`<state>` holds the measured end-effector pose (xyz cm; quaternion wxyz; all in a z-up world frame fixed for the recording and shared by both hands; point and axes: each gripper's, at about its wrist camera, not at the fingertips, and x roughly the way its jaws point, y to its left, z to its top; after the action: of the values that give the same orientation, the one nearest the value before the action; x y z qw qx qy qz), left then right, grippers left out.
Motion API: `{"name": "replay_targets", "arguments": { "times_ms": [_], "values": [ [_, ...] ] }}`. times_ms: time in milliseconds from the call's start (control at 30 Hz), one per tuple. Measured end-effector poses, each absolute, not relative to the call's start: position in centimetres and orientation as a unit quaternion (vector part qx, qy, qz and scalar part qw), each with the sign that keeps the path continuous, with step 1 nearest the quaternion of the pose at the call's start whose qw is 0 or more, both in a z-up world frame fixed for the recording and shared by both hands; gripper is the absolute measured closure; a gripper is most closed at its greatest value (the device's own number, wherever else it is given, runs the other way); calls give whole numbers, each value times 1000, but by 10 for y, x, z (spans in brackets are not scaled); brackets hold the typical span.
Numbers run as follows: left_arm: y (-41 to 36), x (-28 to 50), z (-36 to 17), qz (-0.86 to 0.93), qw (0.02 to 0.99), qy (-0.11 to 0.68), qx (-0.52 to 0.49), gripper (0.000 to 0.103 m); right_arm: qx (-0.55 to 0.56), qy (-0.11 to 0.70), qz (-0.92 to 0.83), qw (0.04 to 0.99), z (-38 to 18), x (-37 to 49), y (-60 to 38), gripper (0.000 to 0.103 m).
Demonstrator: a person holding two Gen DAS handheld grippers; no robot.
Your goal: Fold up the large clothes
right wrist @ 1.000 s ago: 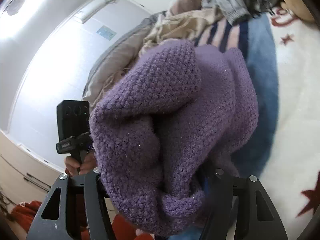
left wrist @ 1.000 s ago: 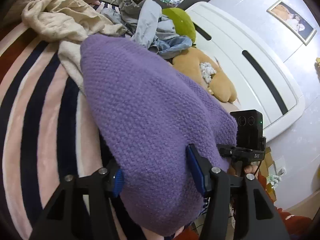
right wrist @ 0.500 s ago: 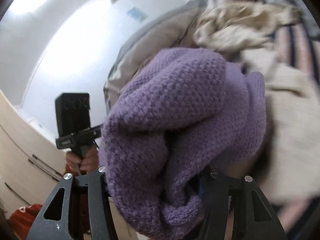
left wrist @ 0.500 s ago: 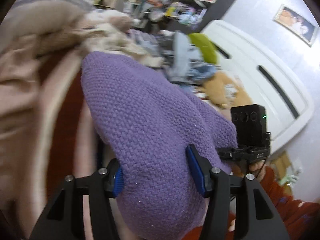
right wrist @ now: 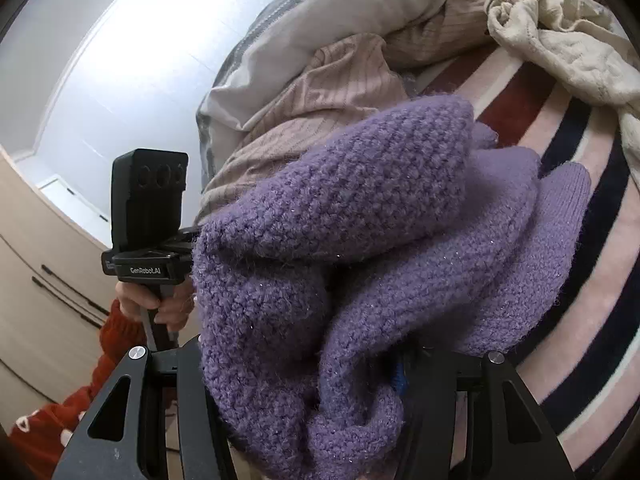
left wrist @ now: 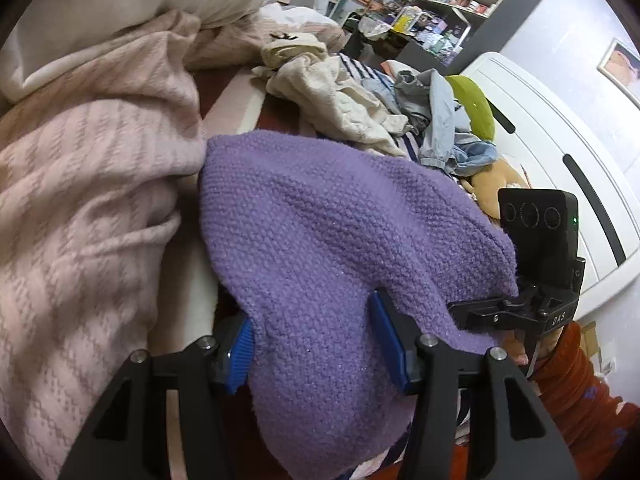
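A bulky purple knit sweater (left wrist: pixel 320 240) is bunched up and held between both grippers over the striped bed. My left gripper (left wrist: pixel 316 344) is shut on one side of it, blue pads pressing the knit. My right gripper (right wrist: pixel 304 376) is shut on the other side of the purple sweater (right wrist: pixel 360 248), its fingers mostly buried in the folds. The right gripper's body (left wrist: pixel 536 248) shows at the right of the left wrist view; the left gripper's body (right wrist: pixel 152 216) shows at the left of the right wrist view.
A pink striped knit (left wrist: pixel 88 184) and a pale duvet (left wrist: pixel 120 4) lie left. A cream garment (left wrist: pixel 332 100), grey and blue clothes (left wrist: pixel 432 112) and a plush toy (left wrist: pixel 492 188) lie beyond. The striped blanket (right wrist: pixel 568 152) covers the bed. White headboard (left wrist: pixel 560 140) at right.
Both grippers have swung with the sweater from the blanket's foot side toward the pink knit and duvet. The grip on the sweater is unchanged.
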<state>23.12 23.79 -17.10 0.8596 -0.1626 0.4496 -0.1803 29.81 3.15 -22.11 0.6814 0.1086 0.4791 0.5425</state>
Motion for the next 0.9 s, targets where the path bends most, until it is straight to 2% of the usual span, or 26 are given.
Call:
{"name": "replay_targets", "arguments": {
  "times_ms": [67, 100, 133, 200, 267, 400, 467, 500, 533, 600, 900],
  "values": [
    [233, 232, -174, -185, 860, 449, -158, 50, 108, 484, 539, 681, -224, 297, 27, 55],
    [231, 233, -179, -184, 859, 452, -153, 42, 105, 486, 539, 680, -225, 295, 23, 55],
    [230, 235, -184, -179, 858, 456, -154, 30, 105, 489, 538, 679, -227, 291, 12, 55],
    [233, 236, -193, -172, 851, 465, -175, 19, 115, 498, 537, 671, -233, 291, 2, 51],
    [236, 235, -203, -190, 834, 469, -220, 19, 119, 509, 532, 666, -239, 291, -5, 44],
    [230, 236, -220, -215, 805, 482, -271, 11, 129, 542, 512, 654, -252, 292, -14, 26],
    [223, 236, -219, -224, 808, 476, -264, 11, 138, 545, 518, 645, -259, 292, -20, 28],
    [217, 235, -213, -230, 815, 468, -252, 16, 146, 542, 524, 641, -259, 292, -20, 32],
    [214, 234, -206, -232, 821, 461, -246, 23, 157, 536, 529, 639, -258, 292, -19, 41],
    [211, 235, -191, -235, 827, 457, -230, 31, 163, 522, 529, 649, -250, 292, -9, 43],
    [247, 222, -141, -179, 862, 452, -142, 31, 161, 503, 559, 639, -234, 290, 53, 44]
  ]
}}
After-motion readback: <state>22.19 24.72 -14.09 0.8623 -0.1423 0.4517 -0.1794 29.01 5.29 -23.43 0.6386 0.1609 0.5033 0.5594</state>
